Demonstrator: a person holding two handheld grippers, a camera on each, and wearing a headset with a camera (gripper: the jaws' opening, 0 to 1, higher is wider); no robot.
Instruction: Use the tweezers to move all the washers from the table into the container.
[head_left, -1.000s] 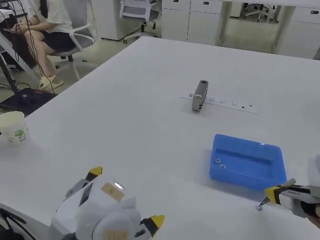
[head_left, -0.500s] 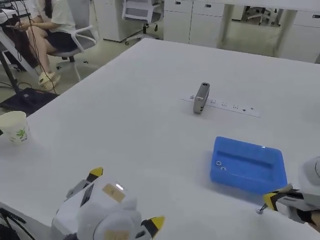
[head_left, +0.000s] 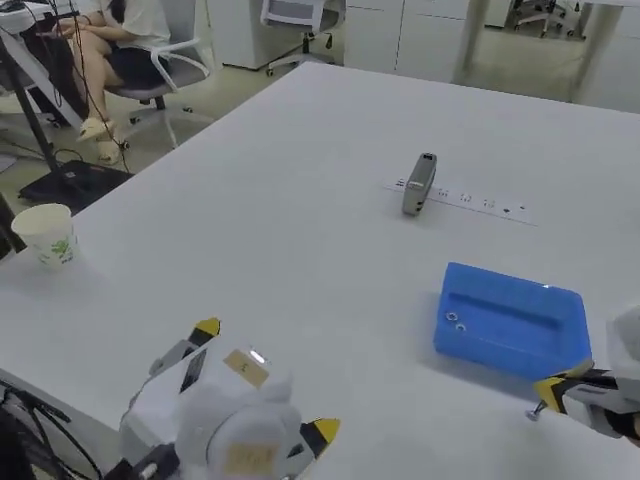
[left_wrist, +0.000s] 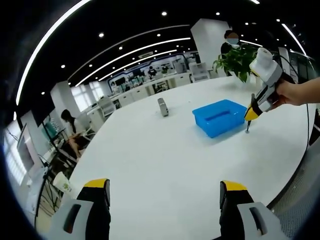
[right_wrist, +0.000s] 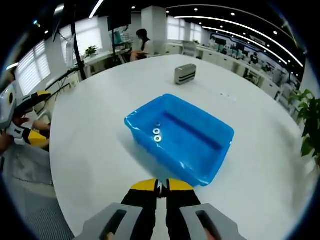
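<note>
OFFICE WORKBENCH: A person works two hand-held grippers over a white table (head_left: 280, 230). The right gripper (right_wrist: 160, 186), its jaws pressed together on the tweezers (head_left: 538, 409), hangs just short of the blue container (right_wrist: 172, 159). The container lies directly ahead of it, long axis running left to right across the head view, near long wall facing the gripper. Two washers (right_wrist: 157, 131) lie side by side inside, near the container's left end. The left gripper (left_wrist: 164, 184) hovers well apart from the container, jaws spread wide and holding nothing, so the right is plainly the nearer. The tweezers' tip points down at the table just beside the container's near wall. Whether it pinches a washer is too small to tell, and I make out no loose washer on the table. A paper cup (head_left: 48, 232) near the table's edge carries a green print, unreadable; no brand or writing can be read.
</note>
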